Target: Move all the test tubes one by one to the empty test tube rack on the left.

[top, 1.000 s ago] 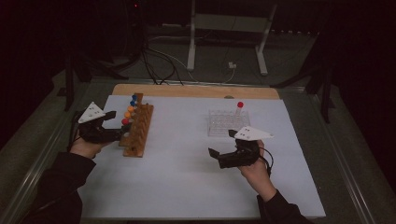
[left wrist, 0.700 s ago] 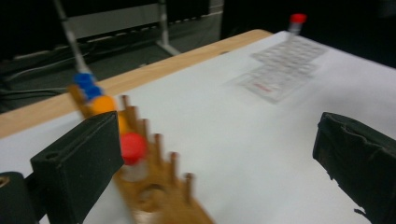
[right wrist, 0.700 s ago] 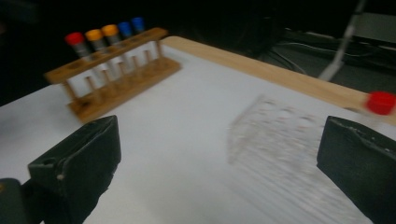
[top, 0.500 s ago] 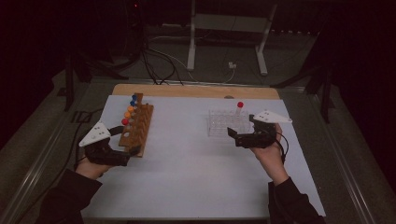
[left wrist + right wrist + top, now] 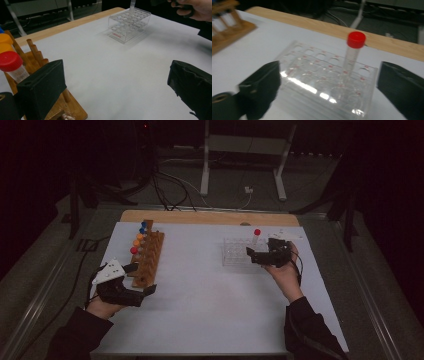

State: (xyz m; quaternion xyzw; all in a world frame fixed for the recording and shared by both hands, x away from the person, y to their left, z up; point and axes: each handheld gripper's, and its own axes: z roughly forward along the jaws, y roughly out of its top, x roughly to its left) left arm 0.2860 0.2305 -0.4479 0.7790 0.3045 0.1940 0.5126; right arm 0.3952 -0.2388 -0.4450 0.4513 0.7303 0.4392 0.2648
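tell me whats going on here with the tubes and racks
A person works two handheld grippers at a table. The right gripper is at the clear rack, open, its jaws just closing a little, facing the red-capped tube standing in it. The left gripper sits open and empty by the wooden rack of capped tubes.

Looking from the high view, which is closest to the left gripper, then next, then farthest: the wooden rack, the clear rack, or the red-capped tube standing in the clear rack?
From the left gripper:
1. Wooden rack, right beside it, table's left.
2. Clear rack, across the table, right of middle.
3. Red-capped tube, at the clear rack's far right corner.
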